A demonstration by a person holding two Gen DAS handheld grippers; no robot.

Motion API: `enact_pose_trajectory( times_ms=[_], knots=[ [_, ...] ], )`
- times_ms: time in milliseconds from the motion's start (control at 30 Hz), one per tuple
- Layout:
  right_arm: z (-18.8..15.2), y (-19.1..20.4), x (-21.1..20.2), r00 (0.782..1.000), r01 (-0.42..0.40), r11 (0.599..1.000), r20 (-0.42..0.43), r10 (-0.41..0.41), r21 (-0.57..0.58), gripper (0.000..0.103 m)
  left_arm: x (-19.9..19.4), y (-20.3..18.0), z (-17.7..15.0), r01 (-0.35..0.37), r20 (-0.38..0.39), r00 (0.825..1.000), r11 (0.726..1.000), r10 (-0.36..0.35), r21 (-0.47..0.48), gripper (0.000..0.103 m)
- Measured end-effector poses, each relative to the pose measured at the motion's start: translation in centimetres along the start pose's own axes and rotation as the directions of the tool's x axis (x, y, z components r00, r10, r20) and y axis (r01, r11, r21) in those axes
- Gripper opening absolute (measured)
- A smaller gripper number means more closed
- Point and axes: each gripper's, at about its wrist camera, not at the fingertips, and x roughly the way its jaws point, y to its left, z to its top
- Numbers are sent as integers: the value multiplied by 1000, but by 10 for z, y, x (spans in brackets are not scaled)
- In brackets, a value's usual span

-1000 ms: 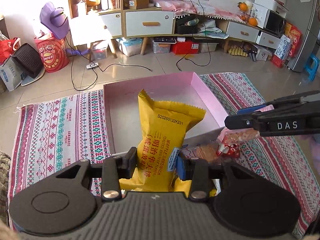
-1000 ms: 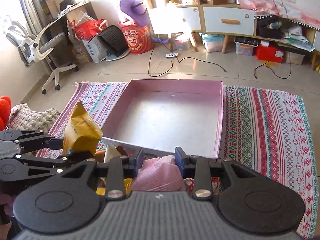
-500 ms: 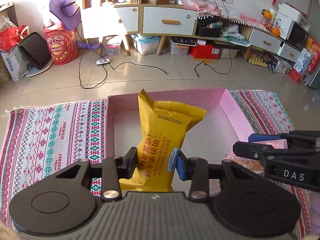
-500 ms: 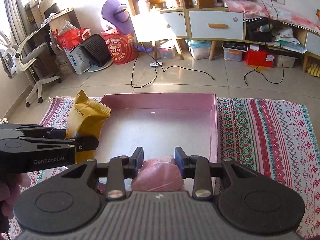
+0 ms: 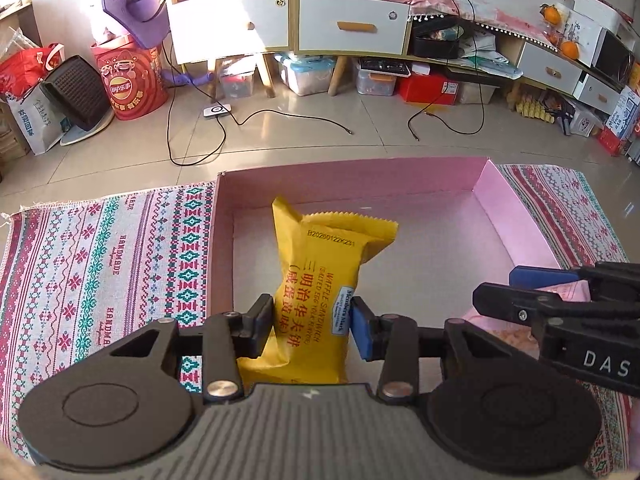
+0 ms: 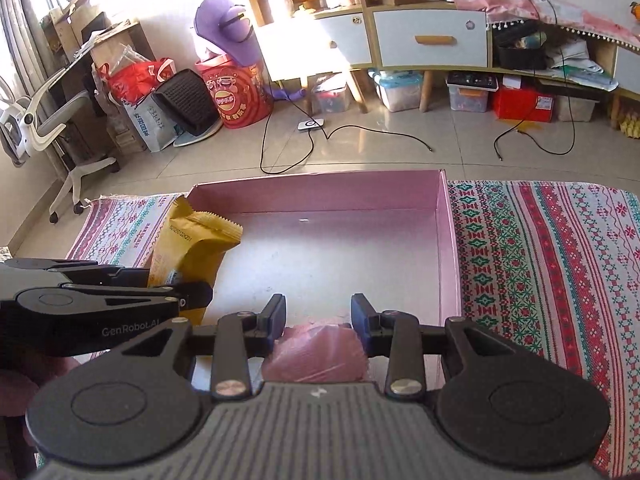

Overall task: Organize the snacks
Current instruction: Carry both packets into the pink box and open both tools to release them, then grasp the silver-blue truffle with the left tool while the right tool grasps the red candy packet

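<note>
My left gripper (image 5: pixel 311 322) is shut on a yellow waffle sandwich packet (image 5: pixel 320 280) and holds it upright over the near left part of the open pink box (image 5: pixel 360 168). The packet also shows in the right wrist view (image 6: pixel 188 248). My right gripper (image 6: pixel 318 320) is shut on a pink snack packet (image 6: pixel 316 354) over the box's near edge; that gripper and packet show at the right of the left wrist view (image 5: pixel 532 300). The pink box (image 6: pixel 320 188) has a bare floor inside.
The box sits on a patterned woven cloth (image 5: pixel 100 248) on a low table. Beyond lie a tiled floor with black cables (image 5: pixel 280 120), a cabinet with drawers (image 5: pixel 352 24), a red snack bucket (image 5: pixel 128 80) and storage bins.
Both grippers have moved forward with their packets, from short of the box to over its near part. The loose snacks in front of the box have dropped out of view.
</note>
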Motion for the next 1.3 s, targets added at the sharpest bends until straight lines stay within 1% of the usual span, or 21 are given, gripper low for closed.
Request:
enact_pose_trajectory(
  times_ms=[33, 67, 100, 133, 400, 633, 767, 833, 933, 1133, 1300],
  knots=[
    [0, 0, -1, 1000, 5, 1000, 5, -5, 3, 43, -1, 0, 0, 0, 6, 1000, 1000, 0, 6, 59],
    [0, 0, -2, 1000, 7, 1000, 12, -7, 8, 48, -2, -1, 0, -2, 15, 1000, 1000, 2, 13, 73],
    [0, -1, -4, 1000, 10, 1000, 24, -10, 12, 63, -4, -2, 0, -9, 27, 1000, 1000, 8, 17, 78],
    [0, -1, -7, 999, 14, 1000, 36, -14, 13, 71, -6, -1, -1, -14, 38, 999, 1000, 13, 21, 83],
    [4, 1, -22, 998, 33, 999, 44, -33, 1, 79, -17, 4, -6, 2, 34, 999, 1000, -2, 19, 91],
    [-3, 5, -46, 997, 56, 998, 54, -54, -40, 87, -43, 5, -19, 29, 48, 998, 999, -31, 39, 97],
    [-8, 7, -59, 997, 55, 997, 51, -53, -45, 90, -58, 6, -28, 37, 53, 998, 998, -40, 53, 100],
    [-11, 9, -64, 997, 58, 997, 47, -56, -57, 93, -66, 7, -33, 42, 54, 998, 997, -45, 58, 101],
    [-18, 14, -73, 997, 65, 995, 34, -63, -79, 94, -76, 10, -42, 51, 53, 997, 997, -55, 61, 103],
    [-31, 19, -88, 998, 56, 994, 11, -55, -97, 98, -93, 15, -62, 73, 47, 996, 995, -77, 71, 103],
    [-47, 23, -94, 998, 53, 992, -16, -56, -116, 99, -100, 17, -80, 85, 33, 996, 993, -88, 81, 103]
  ],
)
